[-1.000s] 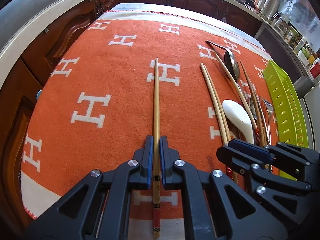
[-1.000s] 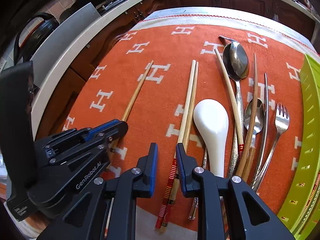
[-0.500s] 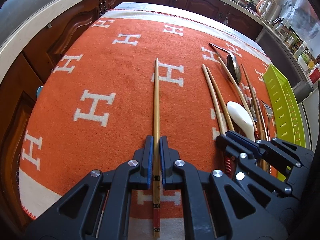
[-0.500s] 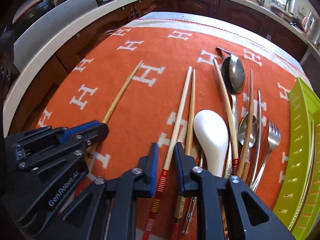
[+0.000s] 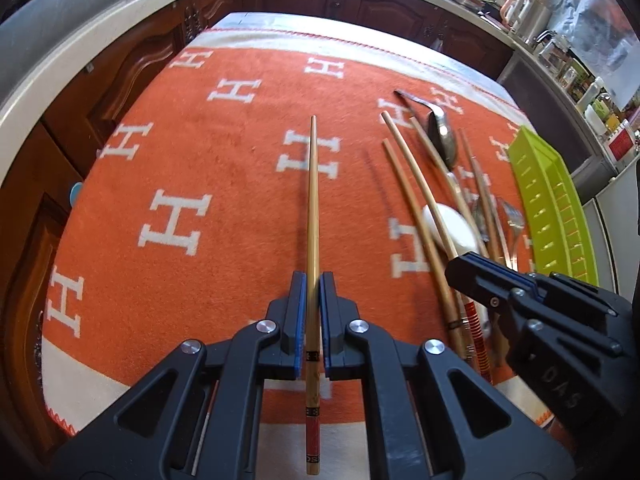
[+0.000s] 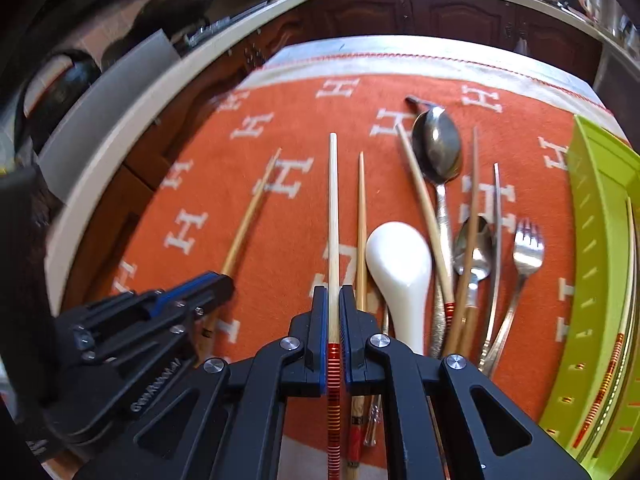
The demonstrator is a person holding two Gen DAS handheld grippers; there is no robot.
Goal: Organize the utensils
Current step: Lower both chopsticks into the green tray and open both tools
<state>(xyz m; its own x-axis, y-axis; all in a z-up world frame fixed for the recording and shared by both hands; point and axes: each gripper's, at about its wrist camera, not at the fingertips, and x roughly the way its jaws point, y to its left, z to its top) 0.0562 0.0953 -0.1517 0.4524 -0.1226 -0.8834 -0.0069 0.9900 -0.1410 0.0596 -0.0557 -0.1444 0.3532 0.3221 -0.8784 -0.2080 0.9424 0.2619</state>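
Note:
My left gripper (image 5: 313,280) is shut on a bamboo chopstick (image 5: 313,200) that points straight ahead over the orange cloth (image 5: 224,152). My right gripper (image 6: 333,294) is shut on a pale chopstick with a red-striped end (image 6: 333,216). To its right on the cloth lie another chopstick (image 6: 362,224), a white ceramic spoon (image 6: 400,264), a big metal spoon (image 6: 437,152), a small spoon (image 6: 476,248), a fork (image 6: 526,248) and more chopsticks (image 6: 424,208). The right gripper also shows in the left wrist view (image 5: 480,272).
A lime-green slotted tray (image 6: 600,240) stands at the cloth's right edge, with a red-striped chopstick (image 6: 616,352) inside. Dark wooden cabinets (image 5: 380,0) and a pale counter edge (image 5: 60,68) surround the table. Kitchen clutter sits far right.
My right gripper closed on the pale red-striped chopstick and lifted it off the cloth. My left gripper kept its chopstick and rose slightly.

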